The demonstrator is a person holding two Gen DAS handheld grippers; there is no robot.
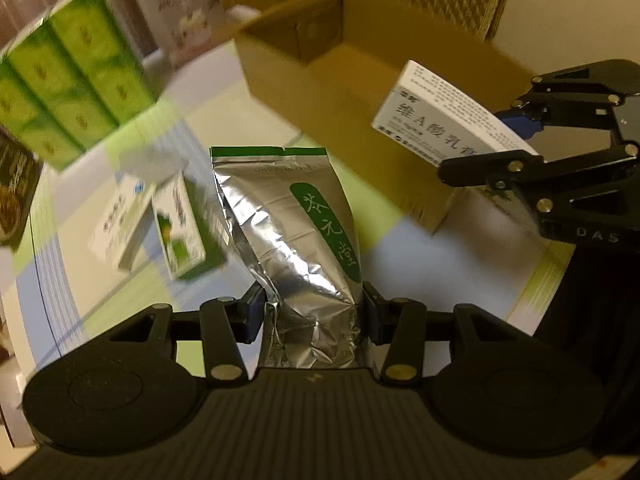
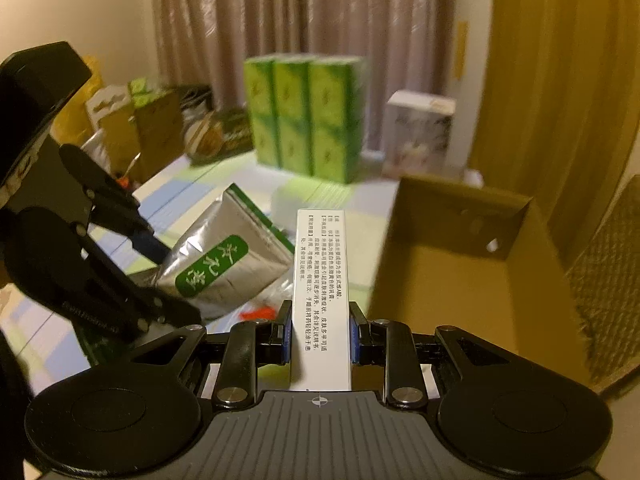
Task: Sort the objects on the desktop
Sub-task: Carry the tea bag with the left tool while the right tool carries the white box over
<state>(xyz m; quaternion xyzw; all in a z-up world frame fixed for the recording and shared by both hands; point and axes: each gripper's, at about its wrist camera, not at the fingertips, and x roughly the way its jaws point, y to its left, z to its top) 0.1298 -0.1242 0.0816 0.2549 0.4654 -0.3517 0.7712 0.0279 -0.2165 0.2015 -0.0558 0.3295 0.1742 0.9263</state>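
My left gripper (image 1: 314, 312) is shut on a silver foil tea bag (image 1: 288, 236) with a green label, held up above the tabletop. The same tea bag (image 2: 224, 264) shows at the left of the right wrist view, clamped by the left gripper (image 2: 150, 248). My right gripper (image 2: 320, 334) is shut on a slim white medicine box (image 2: 322, 292) printed with black text. In the left wrist view that white box (image 1: 444, 116) hangs over the near wall of the open cardboard box (image 1: 352, 92), gripped by the right gripper (image 1: 492, 140).
The cardboard box (image 2: 464, 276) stands open at the right. Two small cartons (image 1: 152, 224) lie on the green and blue checked table cover (image 1: 420, 276). A stack of green boxes (image 2: 304, 120), a white carton (image 2: 420, 132) and bags stand at the back by the curtain.
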